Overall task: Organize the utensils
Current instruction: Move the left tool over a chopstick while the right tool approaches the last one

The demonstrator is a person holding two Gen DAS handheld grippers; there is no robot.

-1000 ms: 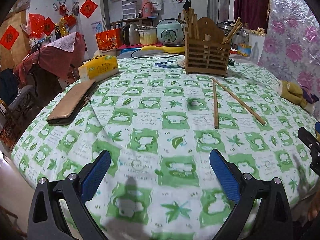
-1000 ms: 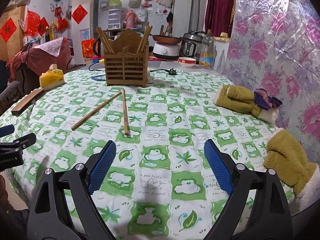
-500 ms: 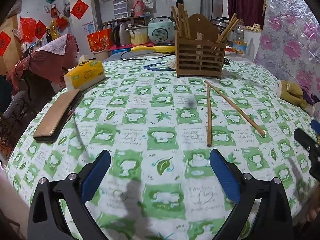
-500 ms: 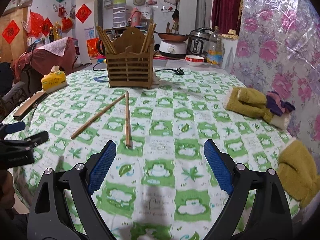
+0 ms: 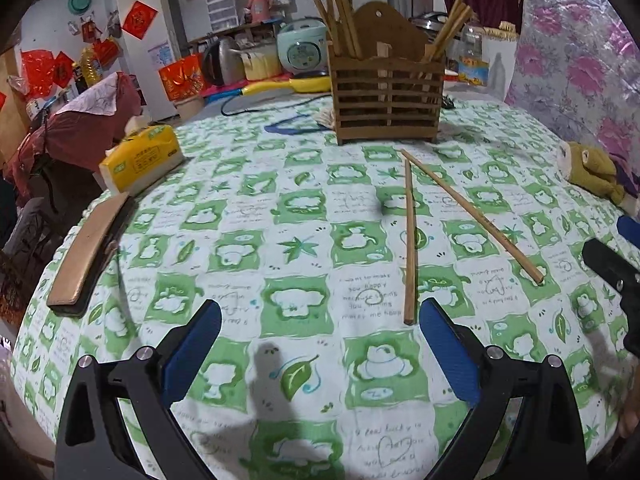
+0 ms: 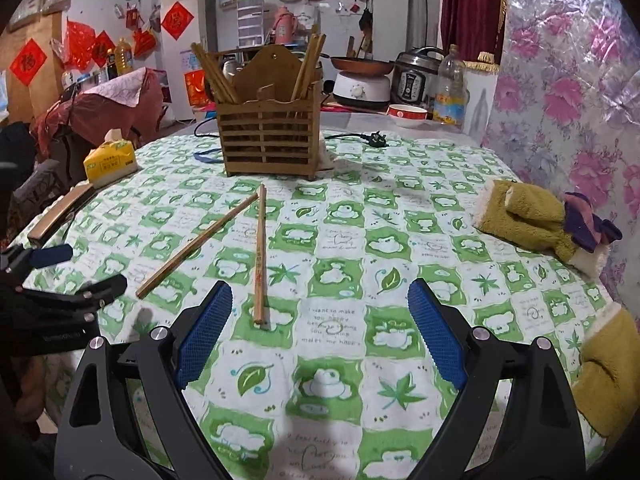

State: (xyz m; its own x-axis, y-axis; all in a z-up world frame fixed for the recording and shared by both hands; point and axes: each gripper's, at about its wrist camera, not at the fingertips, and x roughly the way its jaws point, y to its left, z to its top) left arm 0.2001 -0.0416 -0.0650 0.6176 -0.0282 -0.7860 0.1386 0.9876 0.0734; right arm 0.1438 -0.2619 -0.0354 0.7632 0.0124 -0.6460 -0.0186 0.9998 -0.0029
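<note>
Two wooden chopsticks lie loose on the green-and-white tablecloth, one [image 5: 409,240] [image 6: 260,254] pointing toward me, the other [image 5: 472,216] [image 6: 196,245] slanted beside it. A slatted wooden utensil holder [image 5: 386,100] [image 6: 269,142] with several chopsticks stands upright behind them. My left gripper [image 5: 320,344] is open and empty; the straight chopstick's near end lies just ahead of its right finger. My right gripper [image 6: 320,328] is open and empty; the same chopstick's near end lies between its fingers, close to the left one. Each gripper shows at the edge of the other's view, the right [image 5: 616,276] and the left [image 6: 60,280].
A yellow tissue pack [image 5: 140,158] and a brown case [image 5: 88,256] lie at the table's left edge. Olive plush mittens [image 6: 528,216] [image 6: 612,372] lie at the right. A black plug and cord [image 6: 376,138] lie behind the holder. Kitchen appliances stand beyond the table.
Both grippers have moved forward over the table toward the loose chopsticks, which now lie close to the fingertips. Both stay open.
</note>
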